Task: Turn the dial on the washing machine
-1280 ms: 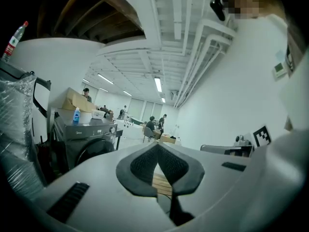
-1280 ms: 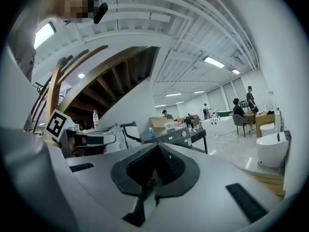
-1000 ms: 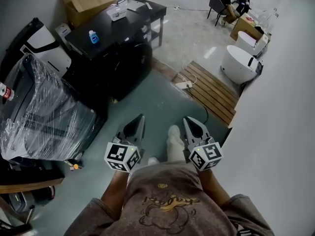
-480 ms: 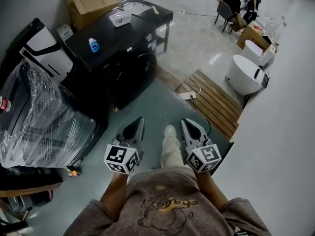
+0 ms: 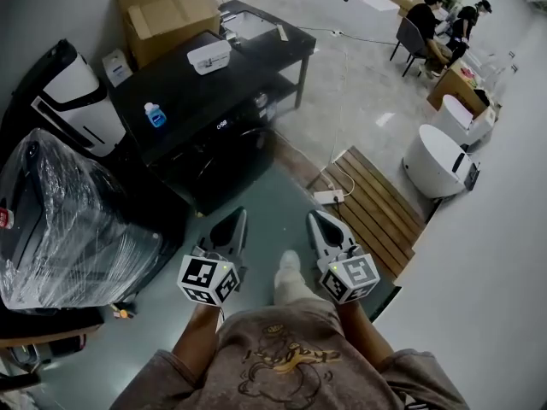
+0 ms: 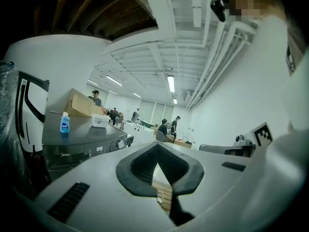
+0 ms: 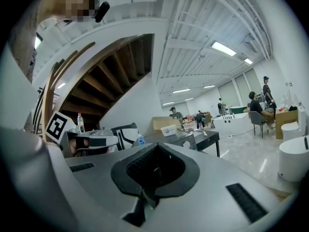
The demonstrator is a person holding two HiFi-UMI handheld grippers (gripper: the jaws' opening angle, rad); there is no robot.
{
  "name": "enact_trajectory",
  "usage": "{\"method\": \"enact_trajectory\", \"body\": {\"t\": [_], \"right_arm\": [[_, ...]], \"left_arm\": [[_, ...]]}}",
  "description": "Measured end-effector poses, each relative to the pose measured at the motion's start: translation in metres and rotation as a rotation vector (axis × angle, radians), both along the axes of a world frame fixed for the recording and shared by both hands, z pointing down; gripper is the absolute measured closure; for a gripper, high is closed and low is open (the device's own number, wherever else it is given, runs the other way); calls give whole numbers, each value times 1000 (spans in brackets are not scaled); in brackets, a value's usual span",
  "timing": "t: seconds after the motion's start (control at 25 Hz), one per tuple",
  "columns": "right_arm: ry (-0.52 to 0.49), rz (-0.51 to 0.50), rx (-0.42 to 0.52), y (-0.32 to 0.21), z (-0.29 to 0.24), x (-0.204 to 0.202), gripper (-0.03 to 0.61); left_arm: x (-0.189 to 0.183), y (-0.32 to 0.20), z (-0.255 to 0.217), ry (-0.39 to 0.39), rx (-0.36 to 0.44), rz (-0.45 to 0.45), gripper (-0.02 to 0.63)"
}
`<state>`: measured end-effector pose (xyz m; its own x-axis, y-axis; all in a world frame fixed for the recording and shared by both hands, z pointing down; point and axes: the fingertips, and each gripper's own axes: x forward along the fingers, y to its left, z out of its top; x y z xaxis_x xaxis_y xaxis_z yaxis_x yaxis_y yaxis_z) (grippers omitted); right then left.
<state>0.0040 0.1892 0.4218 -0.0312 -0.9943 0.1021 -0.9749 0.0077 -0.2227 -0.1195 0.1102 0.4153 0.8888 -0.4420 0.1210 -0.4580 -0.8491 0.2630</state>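
Left hand-held gripper (image 5: pixel 234 222): jaws closed, empty, held level at waist, nothing within reach yet. Washing machine (image 5: pixel 214 143) ahead, slightly left, well apart; dial (image 6: pixel 120 143) on front panel, untouched. Right hand-held gripper (image 5: pixel 316 222): likewise closed, empty.

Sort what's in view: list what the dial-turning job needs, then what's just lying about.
For the job: washing machine, its dial, left gripper, right gripper.

Lying about: blue bottle, cardboard box, plastic-wrapped appliance, wooden platform, power strip.
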Motion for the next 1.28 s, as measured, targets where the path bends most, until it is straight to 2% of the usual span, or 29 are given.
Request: {"method": "enact_trajectory", "body": {"t": [0.32, 0.6, 0.8, 1.28], "right_arm": [[0, -96, -24, -72, 1, 73, 578], [-26, -152, -37, -108, 11, 108, 578], [-31, -180, -45, -128, 16, 113, 578], [-24, -193, -22, -193, 9, 102, 578]], "left_arm": [[71, -64, -3, -4, -8, -80, 621], [100, -92, -3, -20, -6, -143, 621], [104, -105, -5, -30, -5, -167, 621], [100, -166, -7, -24, 2, -158, 621]]}}
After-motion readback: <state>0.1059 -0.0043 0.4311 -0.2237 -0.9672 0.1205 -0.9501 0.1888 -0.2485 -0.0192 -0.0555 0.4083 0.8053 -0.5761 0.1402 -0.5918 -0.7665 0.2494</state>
